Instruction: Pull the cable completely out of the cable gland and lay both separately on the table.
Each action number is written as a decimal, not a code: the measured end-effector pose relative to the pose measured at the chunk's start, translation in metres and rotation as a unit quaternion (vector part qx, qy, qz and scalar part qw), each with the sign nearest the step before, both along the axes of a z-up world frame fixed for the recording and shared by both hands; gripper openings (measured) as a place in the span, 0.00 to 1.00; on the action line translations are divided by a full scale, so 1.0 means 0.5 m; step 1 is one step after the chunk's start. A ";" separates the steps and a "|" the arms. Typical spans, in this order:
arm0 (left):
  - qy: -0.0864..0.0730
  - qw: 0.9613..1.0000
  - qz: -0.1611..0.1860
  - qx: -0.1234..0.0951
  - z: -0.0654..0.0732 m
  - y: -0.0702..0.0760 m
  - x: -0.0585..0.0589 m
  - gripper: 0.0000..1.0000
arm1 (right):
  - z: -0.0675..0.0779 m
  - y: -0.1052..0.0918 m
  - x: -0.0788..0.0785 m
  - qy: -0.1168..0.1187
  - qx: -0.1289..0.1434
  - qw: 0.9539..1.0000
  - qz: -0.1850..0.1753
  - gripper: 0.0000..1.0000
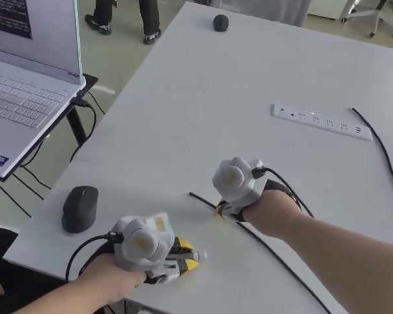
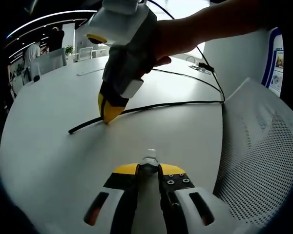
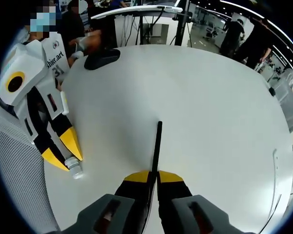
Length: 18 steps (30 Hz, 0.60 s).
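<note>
The left gripper (image 2: 149, 169) pinches the gland (image 2: 150, 157) in its own view; the right gripper (image 3: 154, 175) clamps the cable (image 3: 157, 141) in its own. The head view sets both near the desk (image 1: 203, 98) front edge.

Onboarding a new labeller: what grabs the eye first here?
Two grippers sit close together low on the white table: the right gripper shut on the black cable, the left gripper shut on the small white cable gland. Cable and gland are already apart.
</note>
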<state>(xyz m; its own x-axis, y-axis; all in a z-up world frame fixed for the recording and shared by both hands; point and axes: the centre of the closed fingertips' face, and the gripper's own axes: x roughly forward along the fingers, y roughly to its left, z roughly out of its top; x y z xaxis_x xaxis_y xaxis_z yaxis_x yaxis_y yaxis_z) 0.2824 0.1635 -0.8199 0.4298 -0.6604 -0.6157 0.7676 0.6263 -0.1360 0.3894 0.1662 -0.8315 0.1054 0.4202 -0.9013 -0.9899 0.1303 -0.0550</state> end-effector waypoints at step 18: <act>0.000 1.000 0.018 0.000 0.013 0.007 0.013 0.28 | 0.075 -0.009 0.025 -0.006 0.064 0.997 -0.046 0.18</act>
